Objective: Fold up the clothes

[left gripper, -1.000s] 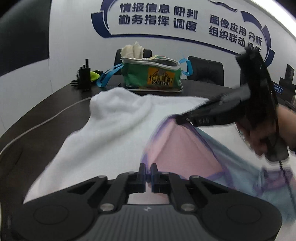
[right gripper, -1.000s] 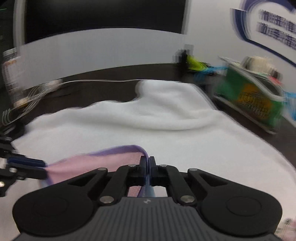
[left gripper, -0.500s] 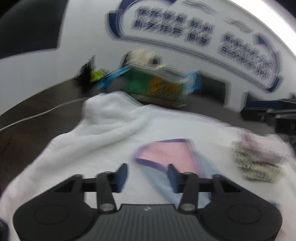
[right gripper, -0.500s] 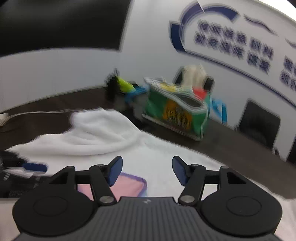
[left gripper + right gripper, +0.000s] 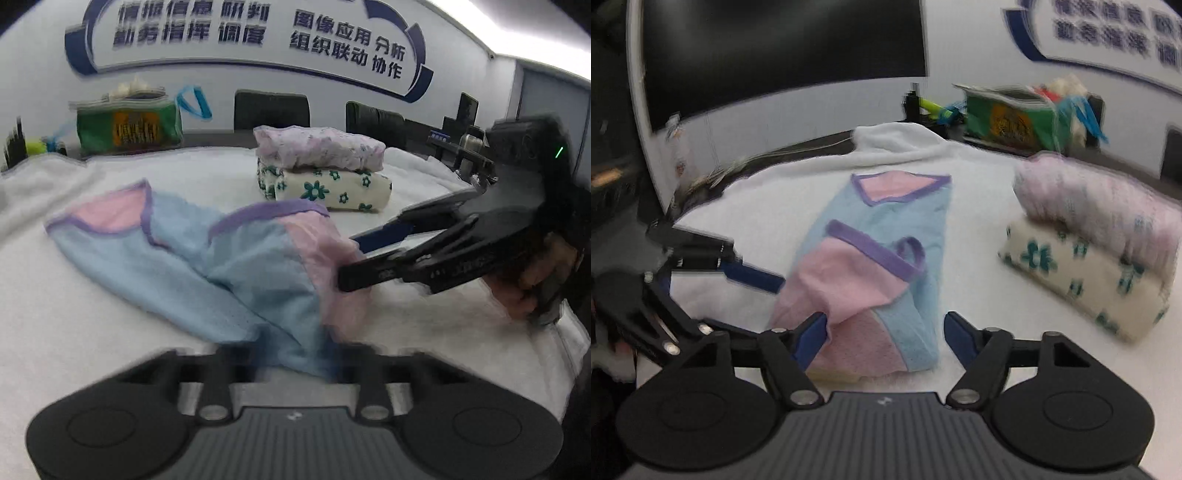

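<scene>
A small pink and light-blue garment with purple trim lies partly folded on a white towel; it also shows in the right wrist view. My left gripper is open, its fingers astride the garment's near blue end. My right gripper is open, fingers on either side of the garment's near pink end. It shows at the right of the left wrist view, at the garment's pink edge. The left gripper shows at the left of the right wrist view.
A stack of two folded garments, pink on floral cream, sits on the towel beyond; it also shows in the right wrist view. A green bag stands on the dark table behind. Black chairs line the far wall.
Both grippers were shut on the garment a second ago, then opened and let it drop. Both have swung round and now sit low at the garment's near end.
</scene>
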### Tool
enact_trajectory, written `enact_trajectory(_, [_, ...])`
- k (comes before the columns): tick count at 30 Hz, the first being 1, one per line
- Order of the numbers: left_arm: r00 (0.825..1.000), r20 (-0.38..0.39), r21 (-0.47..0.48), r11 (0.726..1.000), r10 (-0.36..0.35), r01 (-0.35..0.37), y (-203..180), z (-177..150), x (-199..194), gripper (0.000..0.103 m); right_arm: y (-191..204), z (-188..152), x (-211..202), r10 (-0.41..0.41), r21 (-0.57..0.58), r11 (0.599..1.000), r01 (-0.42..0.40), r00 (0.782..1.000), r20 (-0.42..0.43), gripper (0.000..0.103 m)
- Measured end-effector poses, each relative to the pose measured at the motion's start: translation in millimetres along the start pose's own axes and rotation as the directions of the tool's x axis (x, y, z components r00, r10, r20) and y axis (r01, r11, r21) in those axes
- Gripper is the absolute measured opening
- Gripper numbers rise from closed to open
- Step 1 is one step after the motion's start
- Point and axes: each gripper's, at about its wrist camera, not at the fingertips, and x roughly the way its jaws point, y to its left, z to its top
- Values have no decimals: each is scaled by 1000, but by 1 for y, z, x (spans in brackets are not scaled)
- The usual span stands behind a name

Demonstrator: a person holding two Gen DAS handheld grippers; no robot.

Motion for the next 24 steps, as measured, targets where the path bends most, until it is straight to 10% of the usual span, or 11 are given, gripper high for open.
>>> enact_trajectory(4, [998,-29,-62,996,-58,56,23,3,-17,0,19,-4,13,-14,9,1000,14,1000,6,15])
enact_trajectory(18, [945,-64,-74,945,-322,317,64,-42,-109,1,140,-70,-71,-143,124,984,132,986,85,12])
enact_trajectory(24, [939,14,-80,936,-343,343,77,-48,-115,50,153,-75,-93,-204,143,972,184,968,145,37])
